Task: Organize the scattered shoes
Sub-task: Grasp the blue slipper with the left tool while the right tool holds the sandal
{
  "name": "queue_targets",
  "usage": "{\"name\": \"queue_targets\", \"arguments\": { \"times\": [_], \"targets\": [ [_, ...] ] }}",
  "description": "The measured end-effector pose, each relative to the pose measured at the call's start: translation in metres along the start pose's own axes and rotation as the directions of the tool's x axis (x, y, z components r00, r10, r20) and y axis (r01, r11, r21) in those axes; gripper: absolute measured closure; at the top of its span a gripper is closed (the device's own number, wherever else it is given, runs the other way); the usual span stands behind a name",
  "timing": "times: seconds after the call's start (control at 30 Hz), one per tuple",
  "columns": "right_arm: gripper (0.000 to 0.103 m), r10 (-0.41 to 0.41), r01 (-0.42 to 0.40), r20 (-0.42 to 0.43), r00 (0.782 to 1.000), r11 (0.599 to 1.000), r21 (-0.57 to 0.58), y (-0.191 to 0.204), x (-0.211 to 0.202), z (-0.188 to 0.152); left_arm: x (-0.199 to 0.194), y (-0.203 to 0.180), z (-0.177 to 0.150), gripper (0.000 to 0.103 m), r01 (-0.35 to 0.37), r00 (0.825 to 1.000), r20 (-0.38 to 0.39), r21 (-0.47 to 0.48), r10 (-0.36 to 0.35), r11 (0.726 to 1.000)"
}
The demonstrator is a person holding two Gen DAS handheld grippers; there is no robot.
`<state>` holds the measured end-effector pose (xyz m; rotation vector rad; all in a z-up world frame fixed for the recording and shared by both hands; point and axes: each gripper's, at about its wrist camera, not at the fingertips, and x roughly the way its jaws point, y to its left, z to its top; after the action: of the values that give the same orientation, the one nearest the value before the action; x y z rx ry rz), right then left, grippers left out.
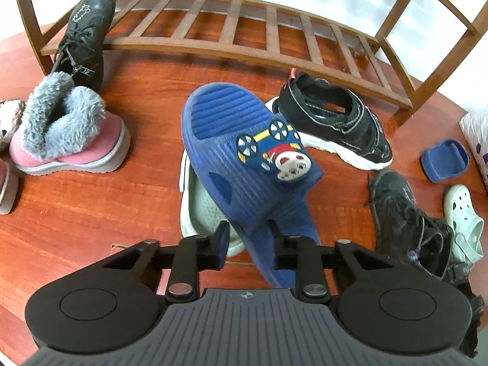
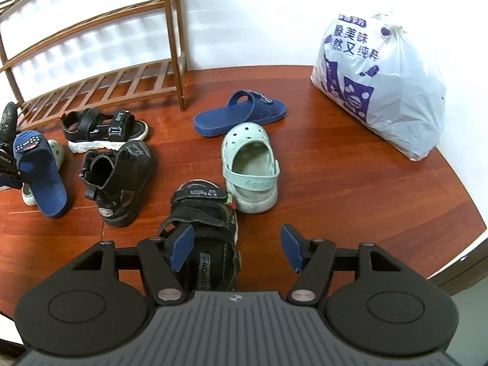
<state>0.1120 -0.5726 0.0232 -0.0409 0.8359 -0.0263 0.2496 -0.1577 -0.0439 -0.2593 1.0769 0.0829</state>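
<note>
My left gripper (image 1: 250,239) is shut on the heel end of a blue slipper (image 1: 244,152) with a cartoon patch. The slipper is tilted up over a mint clog (image 1: 198,210) on the red wooden floor (image 1: 91,213). In the right wrist view the same slipper (image 2: 39,170) hangs at the far left. My right gripper (image 2: 237,250) is open, hovering over a black strap sandal (image 2: 201,222) with nothing between its fingers. The matching blue slipper (image 2: 241,113) and a second mint clog (image 2: 250,167) lie beyond it. A wooden shoe rack (image 1: 244,30) stands against the wall.
A black boot (image 1: 82,36) leans on the rack's left end, a pink furry boot (image 1: 67,134) lies before it. A black sandal (image 1: 332,128) and a black high-top (image 2: 119,180) lie mid-floor. A white plastic bag (image 2: 381,85) sits by the wall at right.
</note>
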Motion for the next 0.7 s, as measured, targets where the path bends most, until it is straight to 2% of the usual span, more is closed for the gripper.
{"name": "queue_targets", "arguments": {
  "times": [0.17, 0.37, 0.53, 0.7],
  "targets": [
    [0.032, -0.016, 0.016, -0.006, 1.000, 1.000, 0.010, -0.003, 0.001, -0.004, 0.001, 0.002, -0.002, 0.093, -0.009, 1.000, 0.021, -0.009, 0.009, 1.000],
    [0.032, -0.017, 0.017, 0.001, 1.000, 1.000, 0.004, -0.004, 0.003, 0.001, -0.012, -0.002, -0.008, 0.093, 0.041, 0.999, -0.002, 0.030, -0.041, 0.999],
    [0.032, -0.005, 0.005, 0.002, 1.000, 1.000, -0.012, -0.001, 0.006, 0.005, -0.020, -0.012, -0.023, 0.093, 0.095, 0.994, -0.053, 0.055, -0.092, 0.994],
    [0.032, 0.005, -0.005, -0.001, 1.000, 1.000, -0.027, 0.001, 0.006, 0.003, -0.020, -0.022, -0.053, 0.097, 0.152, 0.982, -0.122, 0.053, -0.145, 0.987]
  ]
}}
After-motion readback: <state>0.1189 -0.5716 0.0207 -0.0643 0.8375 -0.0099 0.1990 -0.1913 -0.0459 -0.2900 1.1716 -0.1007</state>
